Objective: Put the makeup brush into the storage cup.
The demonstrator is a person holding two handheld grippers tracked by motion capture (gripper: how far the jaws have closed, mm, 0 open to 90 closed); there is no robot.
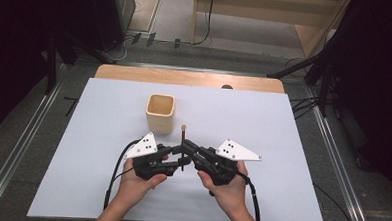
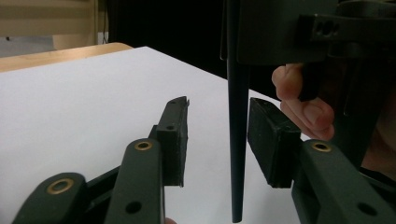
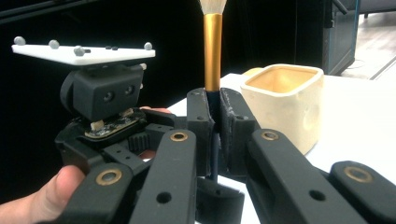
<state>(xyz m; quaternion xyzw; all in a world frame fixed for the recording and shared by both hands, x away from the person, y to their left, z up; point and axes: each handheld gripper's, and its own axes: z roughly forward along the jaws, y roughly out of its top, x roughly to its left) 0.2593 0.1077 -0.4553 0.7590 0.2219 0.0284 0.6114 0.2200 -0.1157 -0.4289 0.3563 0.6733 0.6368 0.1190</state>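
A brush (image 1: 182, 142) with a black tapered handle, a gold ferrule (image 3: 212, 51) and pale bristles stands upright over the white table. My right gripper (image 3: 214, 100) is shut on the handle just below the ferrule. My left gripper (image 2: 218, 109) is open, and the lower handle (image 2: 238, 140) hangs between its jaws, closer to the right jaw, touching neither. In the high view the left gripper (image 1: 175, 162) and right gripper (image 1: 186, 150) meet at the brush near the table's middle front. A cream square cup (image 1: 160, 113) stands open-topped just beyond them.
A white sheet (image 1: 105, 186) covers the table, with a wooden edge (image 1: 185, 77) showing at the far side. Metal rails and dark stands flank the table. The cup (image 3: 285, 102) sits close behind the right gripper's jaws.
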